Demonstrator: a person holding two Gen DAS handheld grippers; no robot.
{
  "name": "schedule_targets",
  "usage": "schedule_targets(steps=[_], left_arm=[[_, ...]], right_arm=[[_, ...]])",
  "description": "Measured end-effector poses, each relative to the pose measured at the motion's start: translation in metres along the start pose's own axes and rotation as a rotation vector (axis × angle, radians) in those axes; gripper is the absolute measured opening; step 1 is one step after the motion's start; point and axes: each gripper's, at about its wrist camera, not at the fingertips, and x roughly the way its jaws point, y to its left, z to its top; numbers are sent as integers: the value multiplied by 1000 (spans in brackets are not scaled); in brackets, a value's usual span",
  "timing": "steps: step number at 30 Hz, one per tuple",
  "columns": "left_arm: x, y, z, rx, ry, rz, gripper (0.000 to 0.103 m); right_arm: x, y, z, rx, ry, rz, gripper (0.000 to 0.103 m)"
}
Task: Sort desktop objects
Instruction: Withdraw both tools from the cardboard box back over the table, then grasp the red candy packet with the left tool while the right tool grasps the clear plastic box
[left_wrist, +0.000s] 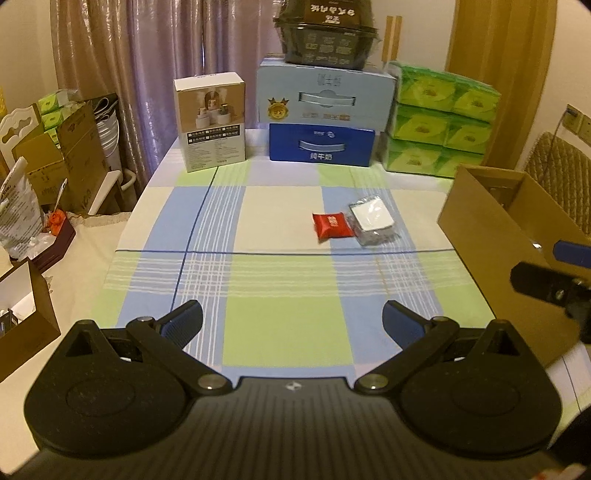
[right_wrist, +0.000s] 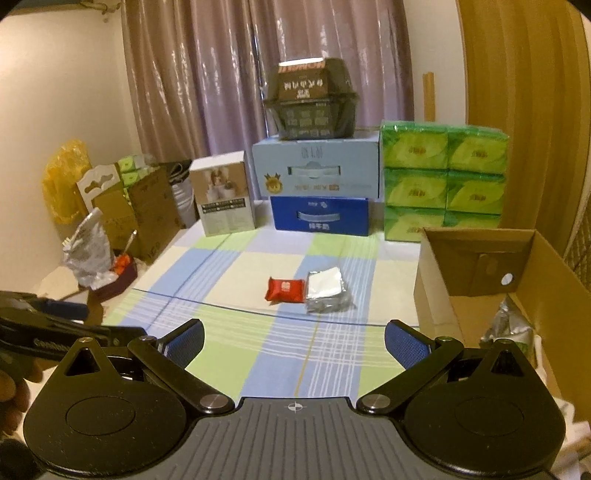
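A small red packet (left_wrist: 331, 227) (right_wrist: 285, 289) lies on the checked tablecloth, touching a silver-and-white foil packet (left_wrist: 373, 219) (right_wrist: 325, 290) on its right. My left gripper (left_wrist: 291, 323) hovers open over the near part of the table, well short of both packets, nothing between its blue pads. My right gripper (right_wrist: 293, 343) is also open and empty, near the table's front, with the packets ahead of it. An open cardboard box (left_wrist: 491, 236) (right_wrist: 480, 266) stands at the table's right side; a silver bag (right_wrist: 511, 328) lies inside it. The right gripper's tip shows at the right edge of the left wrist view.
Along the back stand a white product box (left_wrist: 210, 122), a blue carton (left_wrist: 321, 146) under a pale blue carton (left_wrist: 325, 94) topped by a dark container (left_wrist: 325, 40), and stacked green tissue packs (left_wrist: 439, 122). Left of the table (left_wrist: 229, 221) are cardboard boxes and bags.
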Motion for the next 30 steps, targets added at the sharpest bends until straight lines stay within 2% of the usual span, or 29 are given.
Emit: schedule_targets(steps=[8,17,26,30], left_arm=[[63,8,17,-18,18,7,102],[131,13,23,-10,34,2,102],[174,16,38,25,26,13,102],[186,23,41,-12,12,34,102]], right_arm=[[74,-22,-3,16,32,-41,101],[147,-40,-8,-1,55,-57,101],[204,-50,-3,4,85,-64,101],[226,-52,1,-27,79,-69,101]])
